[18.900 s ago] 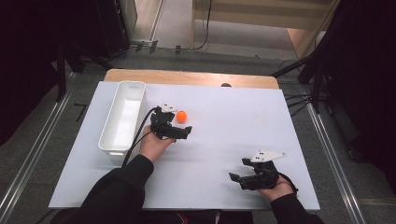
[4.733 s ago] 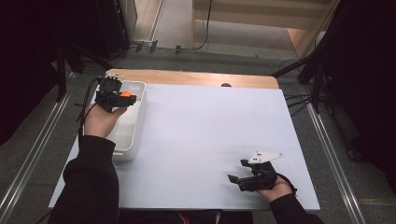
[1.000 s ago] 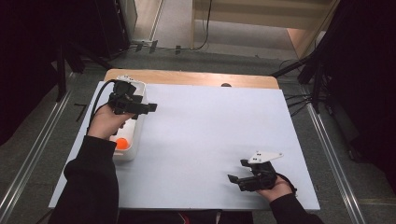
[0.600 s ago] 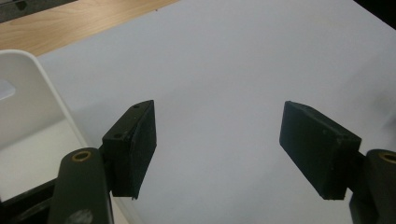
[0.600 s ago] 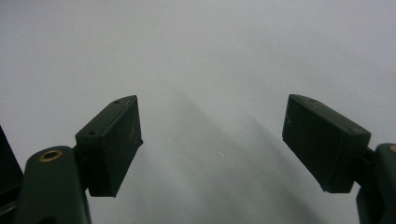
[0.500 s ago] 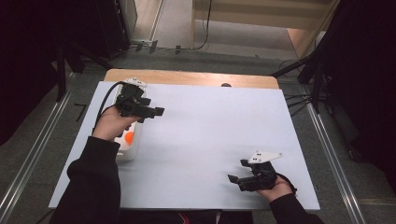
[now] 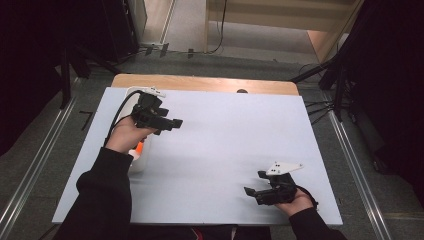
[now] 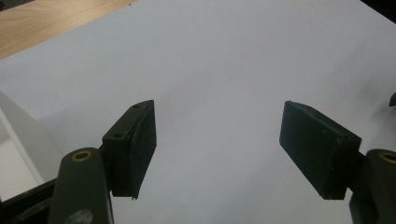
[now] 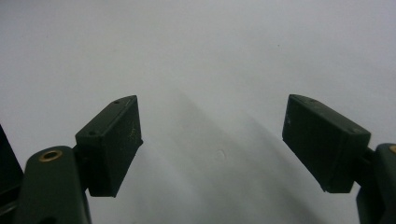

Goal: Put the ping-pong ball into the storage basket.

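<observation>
The white bin [image 7: 131,165] at the left edge of the white sheet [image 7: 225,150] served as the landmark. Inside it, toward its near end, lay the orange ball [image 7: 138,148] (half hidden behind the person's left wrist in the high view). The left gripper [image 7: 170,123] hovered just to the right of the bin, above the sheet, its tips pointing away from the bin toward the sheet's middle. In the left gripper view its jaws stood well apart with nothing between them, bare white sheet showing in the gap and a corner of the bin wall [image 8: 18,140] at the lower left. The right gripper [image 7: 255,192] sat far from the bin, near the sheet's front right corner, resting low by the sheet. Its jaws too were spread wide and empty in the right gripper view, with plain sheet between the black pads [image 9: 112,140].
</observation>
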